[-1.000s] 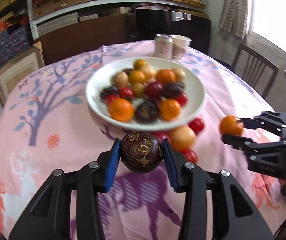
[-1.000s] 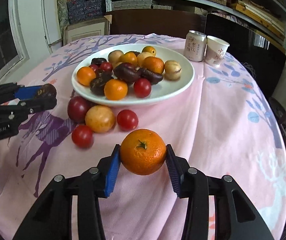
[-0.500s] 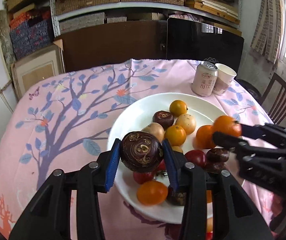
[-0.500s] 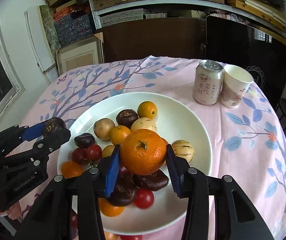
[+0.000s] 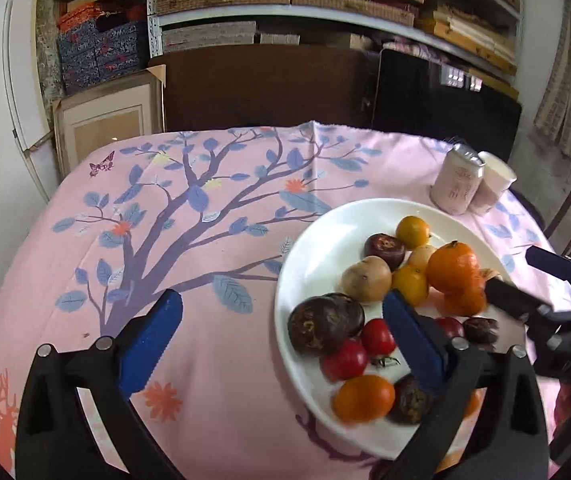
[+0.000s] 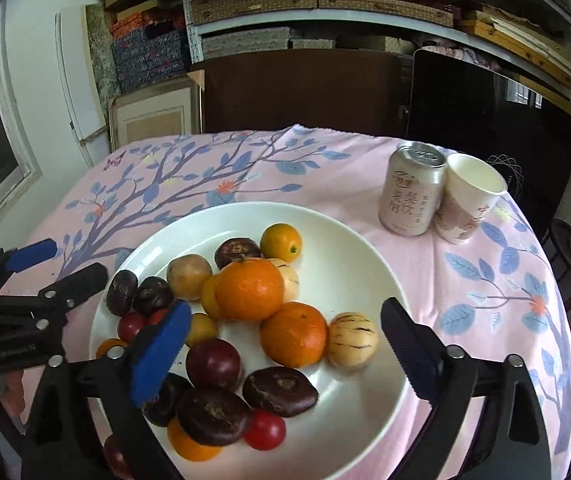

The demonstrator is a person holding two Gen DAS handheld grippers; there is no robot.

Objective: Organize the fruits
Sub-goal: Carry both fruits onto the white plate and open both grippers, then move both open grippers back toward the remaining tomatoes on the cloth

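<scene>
Left gripper [image 5: 281, 332] jaws just spread, nothing between | dropped dark fruit [image 5: 325, 325] onto plate [image 5: 313, 240] (to gather) | right gripper [image 6: 281, 338] jaws likewise apart, orange [image 6: 250, 289] let go atop pile

Plate [image 6: 365, 240]: glossy white ceramic. Tablecloth [image 5: 205, 240]: matt printed cloth. Can [image 6: 413, 196]: metal, satin lid. Cup [image 6: 465, 208]: paper. Orange [image 6: 249, 290]: dimpled peel. Gripper pads [image 6: 157, 354]: ribbed blue rubber, matt

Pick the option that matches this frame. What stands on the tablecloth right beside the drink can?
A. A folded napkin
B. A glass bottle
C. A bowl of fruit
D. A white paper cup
D: a white paper cup stands directly to the right of the drink can in the right wrist view, past the far rim of the white plate.
</scene>
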